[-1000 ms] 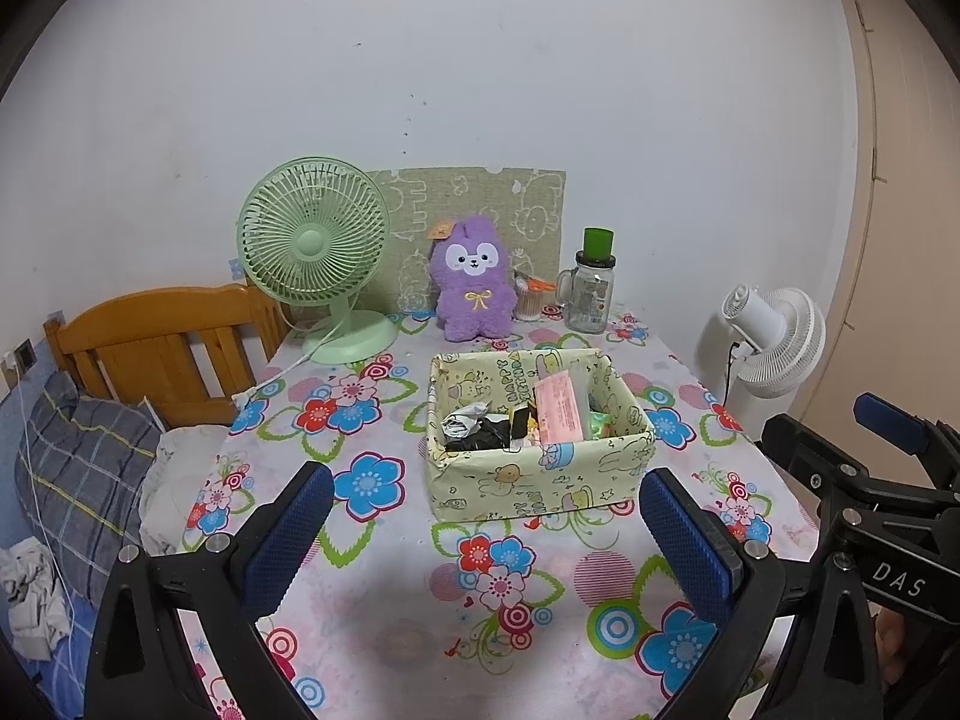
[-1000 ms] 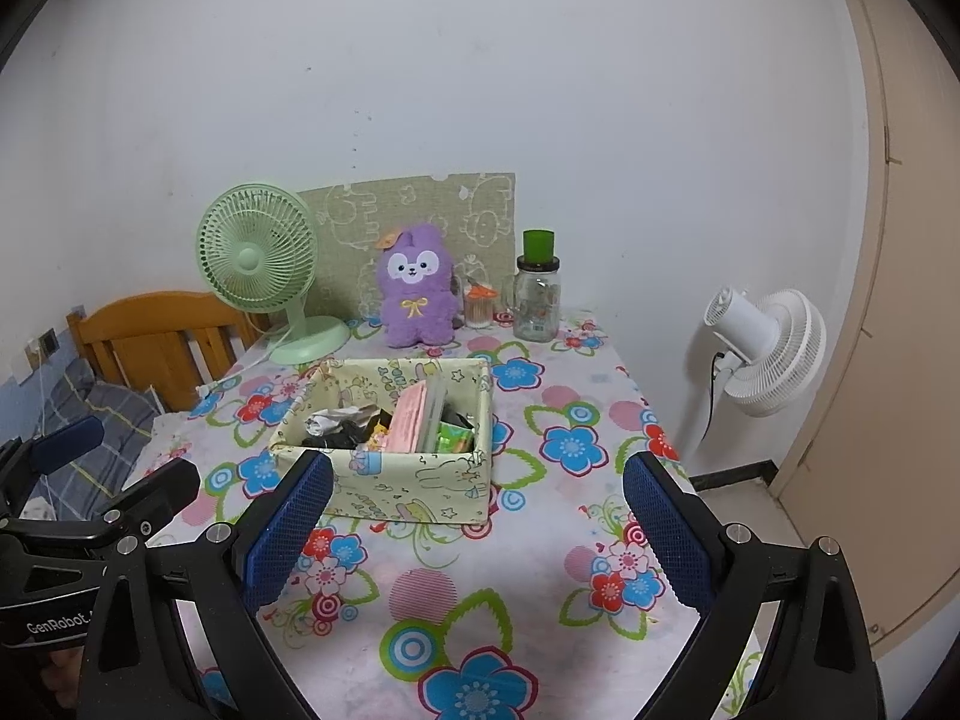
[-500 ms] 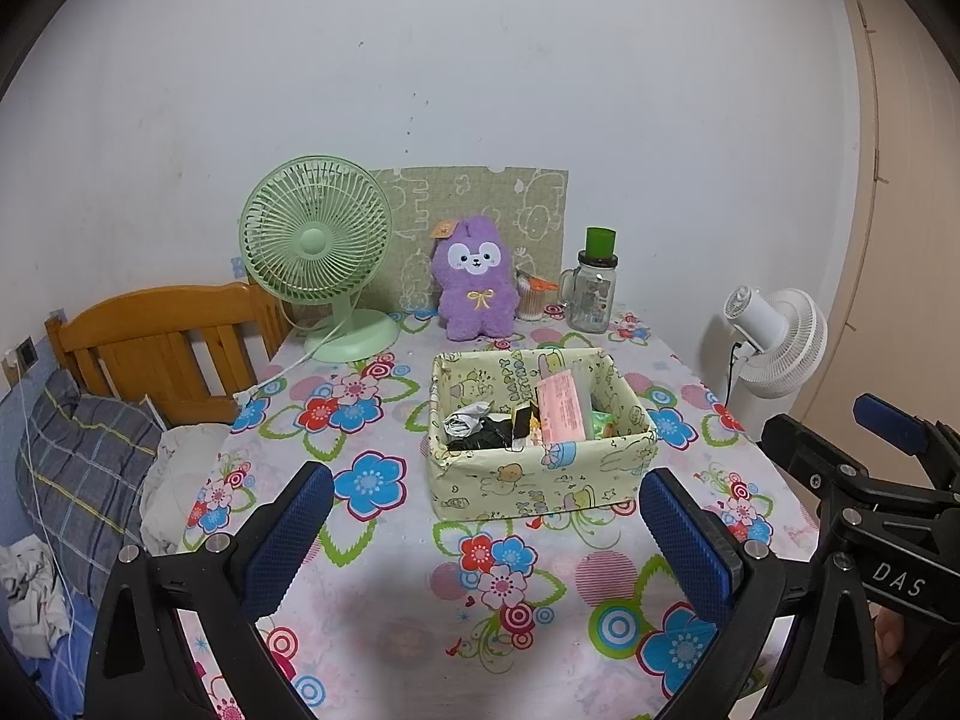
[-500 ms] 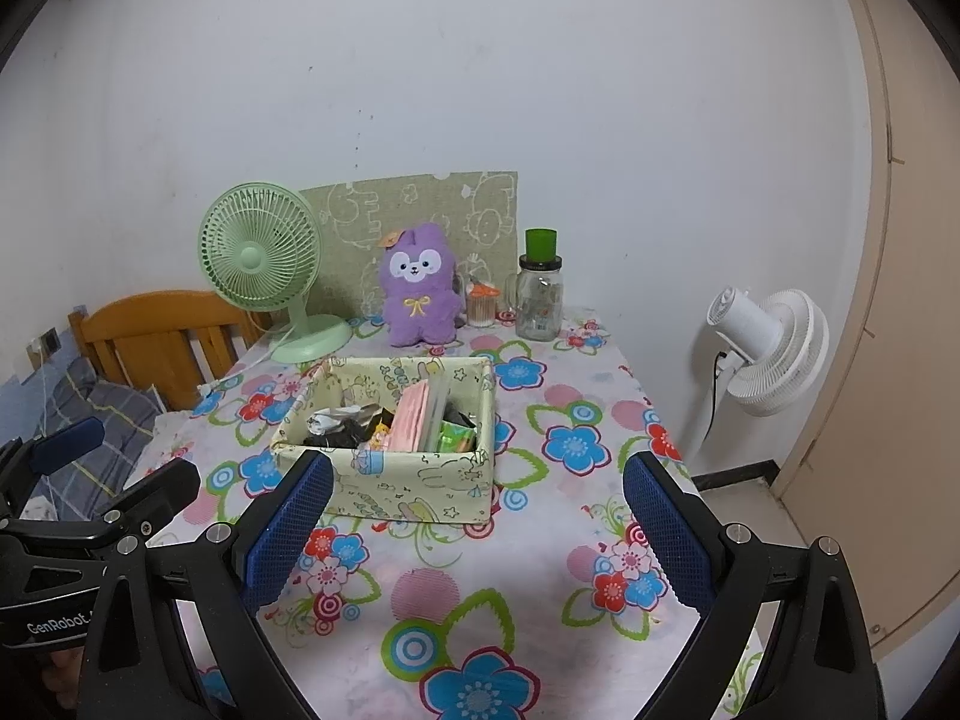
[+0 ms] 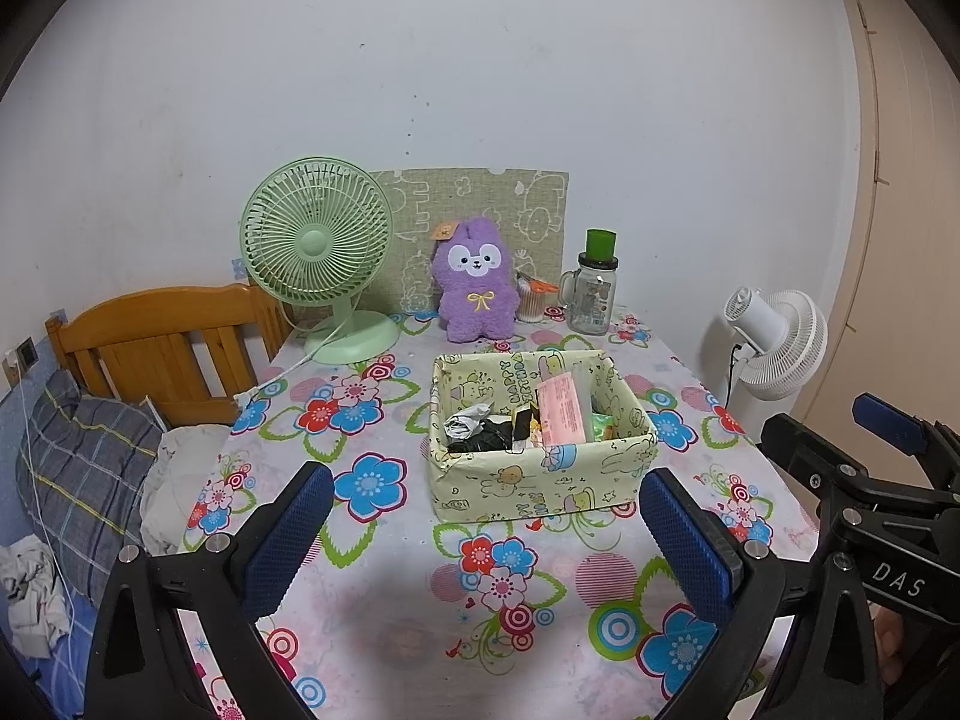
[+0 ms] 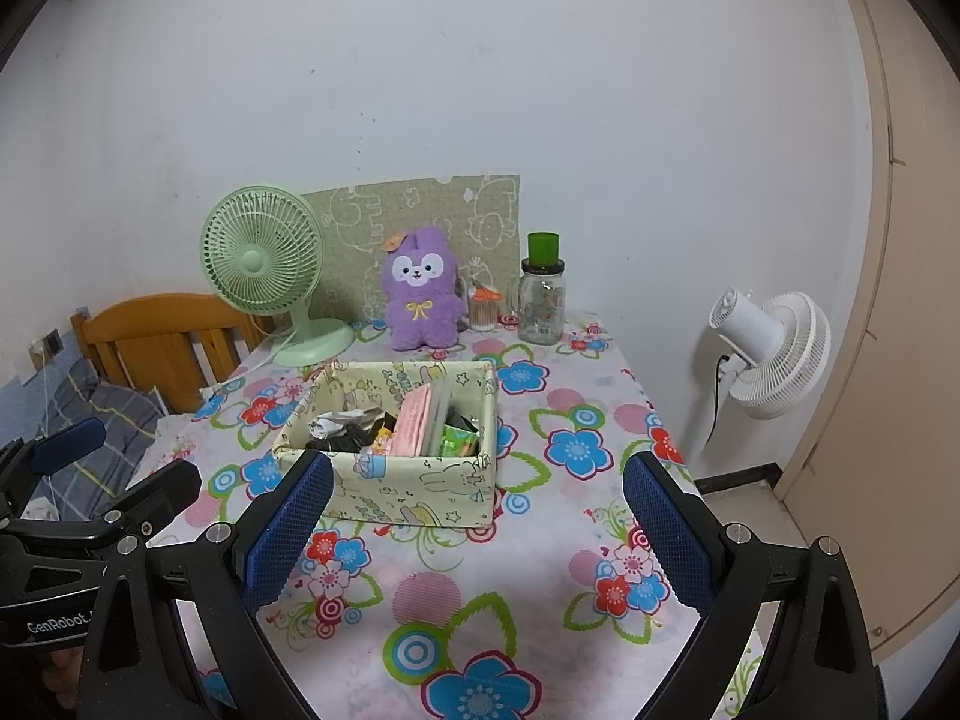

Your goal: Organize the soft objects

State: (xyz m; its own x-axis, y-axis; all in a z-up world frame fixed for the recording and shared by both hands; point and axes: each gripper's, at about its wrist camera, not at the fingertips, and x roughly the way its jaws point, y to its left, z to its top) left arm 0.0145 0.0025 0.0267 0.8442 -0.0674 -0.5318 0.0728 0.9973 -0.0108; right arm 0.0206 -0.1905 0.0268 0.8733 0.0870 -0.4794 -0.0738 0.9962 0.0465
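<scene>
A purple plush rabbit (image 5: pixel 476 288) (image 6: pixel 420 296) sits upright at the back of the flowered table, against a green patterned board. In front of it stands a pale yellow fabric box (image 5: pixel 543 468) (image 6: pixel 396 480) with a pink packet, black and silvery wrappers and a green pack inside. My left gripper (image 5: pixel 489 528) hovers open over the near part of the table, short of the box, nothing between its blue pads. My right gripper (image 6: pixel 477 519) is open too, just before the box's near wall. Each gripper shows at the edge of the other's view.
A green desk fan (image 5: pixel 321 258) stands back left, its cord trailing over the tablecloth (image 5: pixel 390 594). A glass jar with a green lid (image 5: pixel 594 291) and a small cup are back right. A wooden headboard (image 5: pixel 162 342) and bedding lie left; a white floor fan (image 6: pixel 765 354) and door right.
Both grippers have edged slightly forward toward the box; the scene sits a touch closer. Nothing on the table has moved.
</scene>
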